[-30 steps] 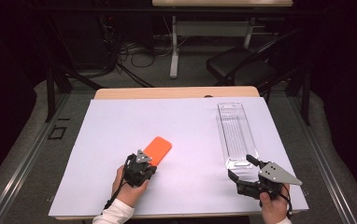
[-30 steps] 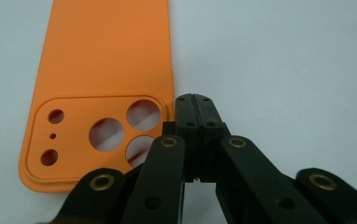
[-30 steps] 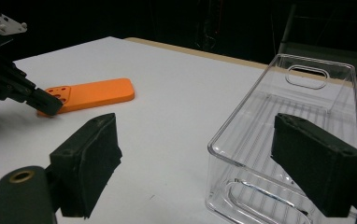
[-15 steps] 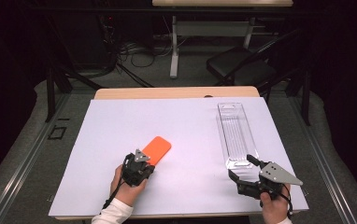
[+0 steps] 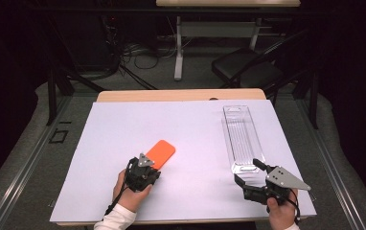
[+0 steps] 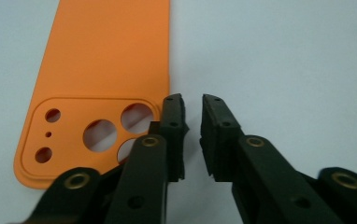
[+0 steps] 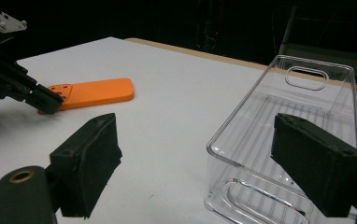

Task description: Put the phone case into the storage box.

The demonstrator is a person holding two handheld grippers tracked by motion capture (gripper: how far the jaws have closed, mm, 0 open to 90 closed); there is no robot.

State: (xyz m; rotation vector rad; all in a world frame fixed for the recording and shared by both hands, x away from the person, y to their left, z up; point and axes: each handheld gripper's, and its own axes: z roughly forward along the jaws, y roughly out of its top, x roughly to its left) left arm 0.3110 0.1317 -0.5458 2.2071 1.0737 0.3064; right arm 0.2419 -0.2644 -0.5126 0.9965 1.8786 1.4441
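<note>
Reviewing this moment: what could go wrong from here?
1. The left tool has just been opening, yet its jaws stand only slightly apart with nothing between them, beside the camera end of the case. The case lies flat, so a grab may push it along rather than lift it.
2. The right tool gapes across the near wall of the bin. Closing on that one end might tip or skid the bin.

The high view is looking down; both gripper views are sitting low, sharing the orange phone case [image 6: 102, 79].
</note>
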